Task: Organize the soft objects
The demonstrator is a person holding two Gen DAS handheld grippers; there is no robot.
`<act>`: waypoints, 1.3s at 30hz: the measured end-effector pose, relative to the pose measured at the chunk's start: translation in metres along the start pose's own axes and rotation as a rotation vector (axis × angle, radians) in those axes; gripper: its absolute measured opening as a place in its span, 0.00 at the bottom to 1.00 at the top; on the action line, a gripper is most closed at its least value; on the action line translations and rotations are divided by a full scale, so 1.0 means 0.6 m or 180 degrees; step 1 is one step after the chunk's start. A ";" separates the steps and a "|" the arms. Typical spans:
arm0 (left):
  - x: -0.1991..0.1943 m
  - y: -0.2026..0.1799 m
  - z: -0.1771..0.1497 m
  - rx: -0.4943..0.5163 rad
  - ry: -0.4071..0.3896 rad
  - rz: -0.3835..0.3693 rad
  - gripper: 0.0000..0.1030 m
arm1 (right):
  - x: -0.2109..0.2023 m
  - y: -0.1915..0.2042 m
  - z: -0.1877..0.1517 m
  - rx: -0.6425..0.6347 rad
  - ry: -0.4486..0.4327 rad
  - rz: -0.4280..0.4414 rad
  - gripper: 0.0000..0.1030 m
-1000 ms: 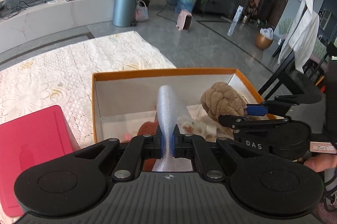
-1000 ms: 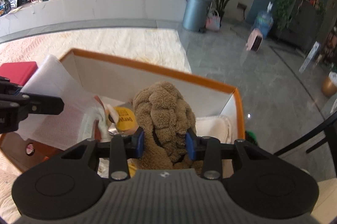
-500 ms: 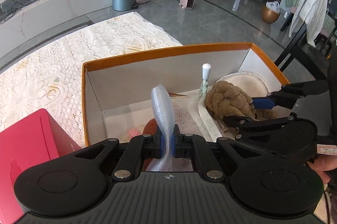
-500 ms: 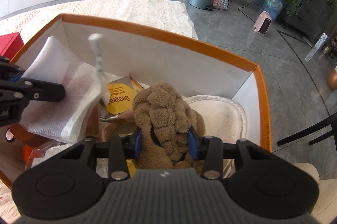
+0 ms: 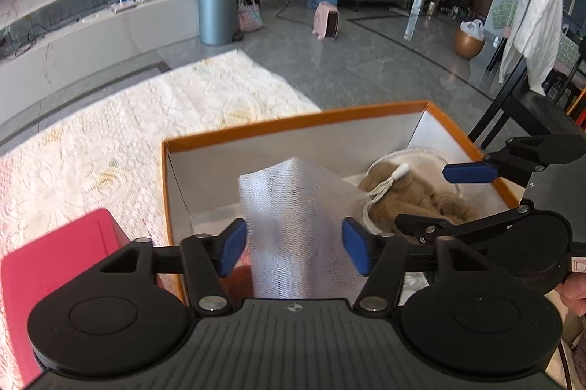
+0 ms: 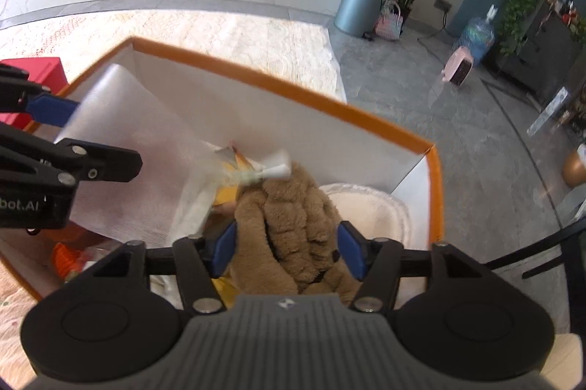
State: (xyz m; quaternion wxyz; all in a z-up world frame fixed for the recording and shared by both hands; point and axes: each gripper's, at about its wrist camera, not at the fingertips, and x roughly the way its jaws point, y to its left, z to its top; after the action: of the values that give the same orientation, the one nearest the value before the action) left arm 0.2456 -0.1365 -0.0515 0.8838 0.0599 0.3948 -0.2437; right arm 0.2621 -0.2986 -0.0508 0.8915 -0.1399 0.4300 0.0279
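Observation:
An orange-rimmed white box holds the soft things. My left gripper is open over the box's near left side, and a white mesh bag sits loose between its fingers, its drawstring toggle resting on a brown plush toy. My right gripper stands open around the brown plush toy, which lies in the box next to a cream fleece pad; it also shows in the left wrist view.
A red box stands left of the orange box on a lace cloth. Yellow packets and an orange item lie in the box. A black chair stands at the right.
My left gripper has opened and let go of the mesh bag, which has spread out wide. My right gripper has opened around the plush toy, now resting in the box.

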 end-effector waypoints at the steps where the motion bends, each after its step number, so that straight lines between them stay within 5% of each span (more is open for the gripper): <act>1: -0.007 -0.001 0.001 0.0008 -0.0040 0.0015 0.77 | -0.008 0.001 0.001 -0.0029 -0.0031 -0.0022 0.65; 4: -0.025 -0.007 0.003 0.0056 -0.0179 0.0059 0.84 | -0.032 0.003 0.002 -0.0099 -0.0097 -0.0084 0.66; 8: -0.053 -0.017 0.003 0.0166 -0.0392 0.0103 0.85 | -0.065 0.003 0.004 -0.0102 -0.0259 -0.0191 0.82; 28: -0.219 -0.046 -0.022 0.0081 -0.1298 0.0083 0.95 | -0.284 0.009 -0.050 0.0439 -0.1050 0.0027 0.87; 39: -0.316 -0.053 -0.094 -0.0131 -0.2158 0.0643 0.97 | -0.372 0.054 -0.114 0.1037 -0.1735 0.0153 0.97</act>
State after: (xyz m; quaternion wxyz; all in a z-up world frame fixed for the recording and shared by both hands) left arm 0.0845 -0.0748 0.0506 0.9853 -0.0035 0.0760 -0.1531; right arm 0.0642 -0.2705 0.0741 0.9836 0.0275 0.1773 0.0161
